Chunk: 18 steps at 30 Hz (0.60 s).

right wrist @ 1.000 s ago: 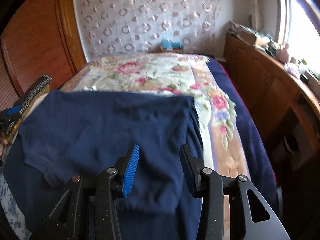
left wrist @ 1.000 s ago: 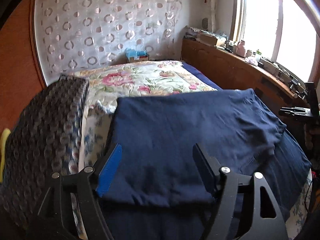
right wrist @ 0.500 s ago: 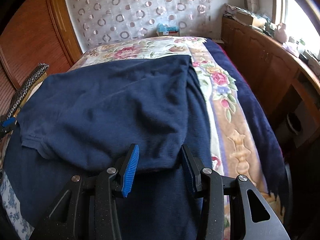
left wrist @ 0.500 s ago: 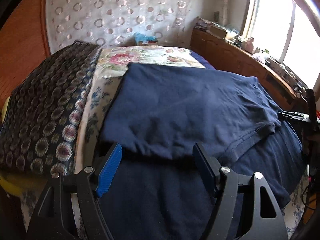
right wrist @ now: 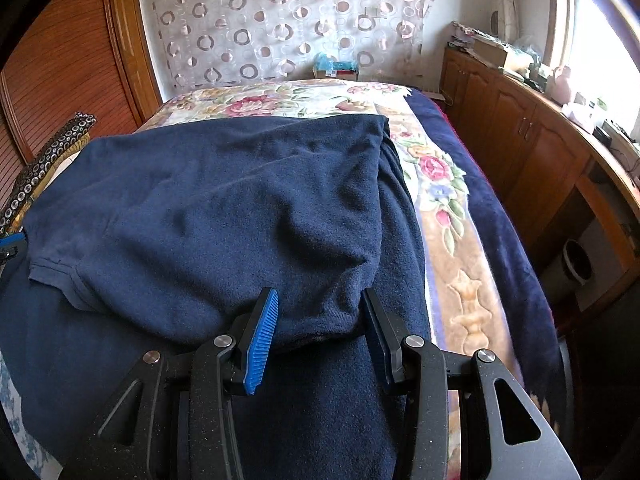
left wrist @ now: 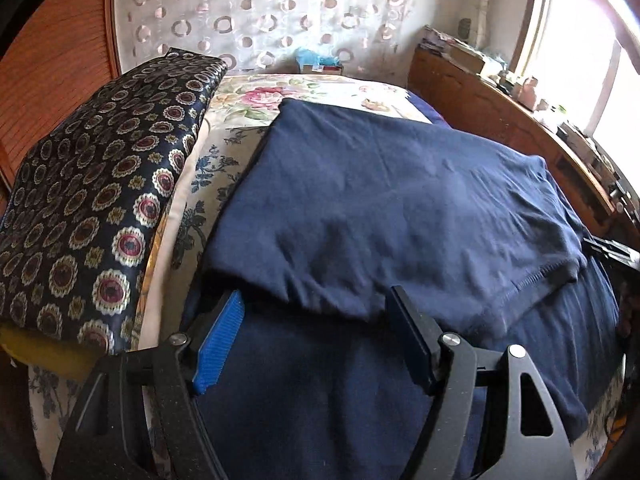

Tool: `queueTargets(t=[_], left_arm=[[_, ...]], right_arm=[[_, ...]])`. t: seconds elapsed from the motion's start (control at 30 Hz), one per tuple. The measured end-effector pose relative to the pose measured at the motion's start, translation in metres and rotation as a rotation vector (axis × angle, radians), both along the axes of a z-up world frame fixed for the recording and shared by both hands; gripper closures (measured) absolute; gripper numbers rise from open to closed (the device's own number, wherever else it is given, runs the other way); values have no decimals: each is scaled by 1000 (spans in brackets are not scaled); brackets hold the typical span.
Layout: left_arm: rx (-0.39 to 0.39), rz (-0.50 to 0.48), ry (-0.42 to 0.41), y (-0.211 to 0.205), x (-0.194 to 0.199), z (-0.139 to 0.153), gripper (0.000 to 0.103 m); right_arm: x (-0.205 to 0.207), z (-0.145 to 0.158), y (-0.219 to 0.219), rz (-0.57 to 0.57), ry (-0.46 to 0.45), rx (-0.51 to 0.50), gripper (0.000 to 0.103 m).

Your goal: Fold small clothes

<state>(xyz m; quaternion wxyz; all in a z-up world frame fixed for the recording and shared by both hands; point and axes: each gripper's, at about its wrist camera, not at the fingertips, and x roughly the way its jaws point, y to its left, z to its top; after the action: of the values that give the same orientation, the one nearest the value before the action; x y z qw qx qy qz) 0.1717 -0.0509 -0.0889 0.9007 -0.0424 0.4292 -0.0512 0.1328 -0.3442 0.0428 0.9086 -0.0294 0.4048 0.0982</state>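
A dark navy shirt (left wrist: 392,208) lies folded over on the bed; it also shows in the right wrist view (right wrist: 224,216). Its upper layer ends in a folded edge just in front of both grippers, with a lower layer spread beneath them. A sleeve hem shows at the right in the left wrist view (left wrist: 536,280) and at the left in the right wrist view (right wrist: 60,272). My left gripper (left wrist: 316,336) is open over the lower layer at the folded edge. My right gripper (right wrist: 320,332) is open, with the folded edge bulging between its fingers.
A floral bedspread (right wrist: 280,100) covers the bed. A dark patterned cushion (left wrist: 96,200) lies at the shirt's left. A wooden cabinet (right wrist: 532,144) with clutter runs along the right under the window. A patterned curtain (right wrist: 280,20) hangs behind the bed.
Both grippers have drawn back toward the near edge and lowered; the shirt's folded edge now sits right at the fingertips. The right gripper's fingers have spread wider.
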Motion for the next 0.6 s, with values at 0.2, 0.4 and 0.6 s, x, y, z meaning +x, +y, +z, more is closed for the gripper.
queueTargets(t=[0.2, 0.4, 0.6], left_arm=[[-3, 29, -9, -2, 10, -2, 38], [-5, 66, -17, 15, 10, 0, 67], [5, 39, -14, 11, 3, -4, 74]], right_arm=[[1, -6, 3, 0, -1, 12, 59], [2, -3, 7, 51, -7, 23, 90], [-1, 1, 10, 69, -36, 22, 96]])
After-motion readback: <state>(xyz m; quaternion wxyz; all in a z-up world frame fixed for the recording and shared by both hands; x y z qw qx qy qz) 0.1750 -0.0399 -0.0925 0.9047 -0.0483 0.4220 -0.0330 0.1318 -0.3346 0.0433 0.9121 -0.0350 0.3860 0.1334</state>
